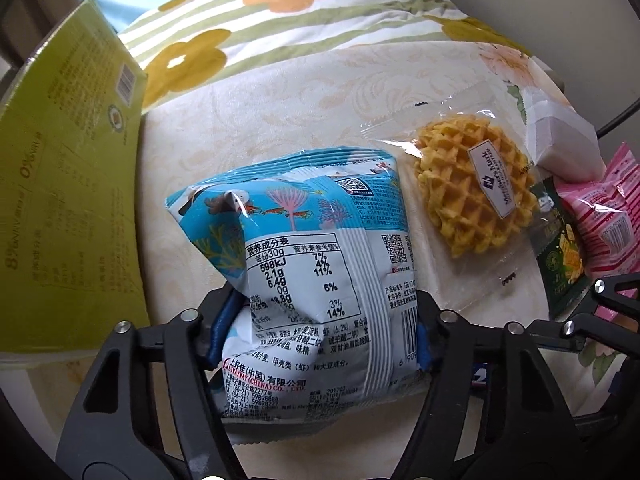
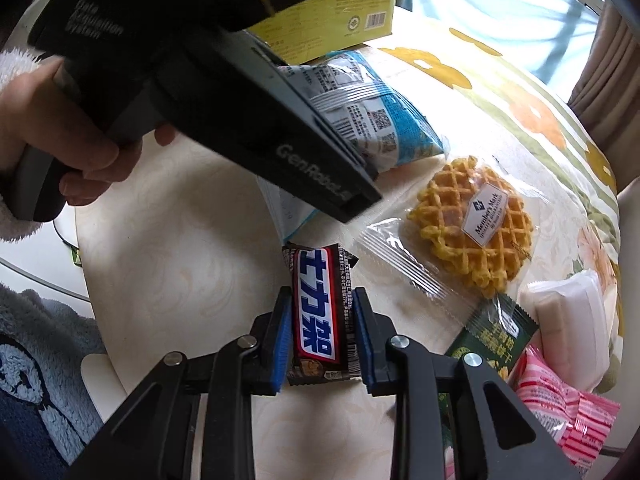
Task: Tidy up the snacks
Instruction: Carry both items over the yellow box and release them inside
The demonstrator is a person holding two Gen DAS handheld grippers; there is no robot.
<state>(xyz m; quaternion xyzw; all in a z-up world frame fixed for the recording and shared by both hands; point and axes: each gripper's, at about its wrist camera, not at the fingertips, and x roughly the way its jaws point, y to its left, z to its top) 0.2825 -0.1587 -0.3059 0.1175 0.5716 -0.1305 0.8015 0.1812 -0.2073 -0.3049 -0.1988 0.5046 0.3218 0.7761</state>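
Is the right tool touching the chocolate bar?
Touching. The right wrist view shows the right tool with both blue pads pressed against the chocolate bar.

Chip bag (image 1: 304, 248) left of waffle (image 1: 476, 196); box (image 1: 68, 184) left of bag; candy bar (image 2: 318, 316) nearer camera.

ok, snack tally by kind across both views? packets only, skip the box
Blue chip bag: 1
Chocolate bar: 1
Wrapped waffle: 1
Green packet: 1
Pink packet: 1
White packet: 1
Total: 6
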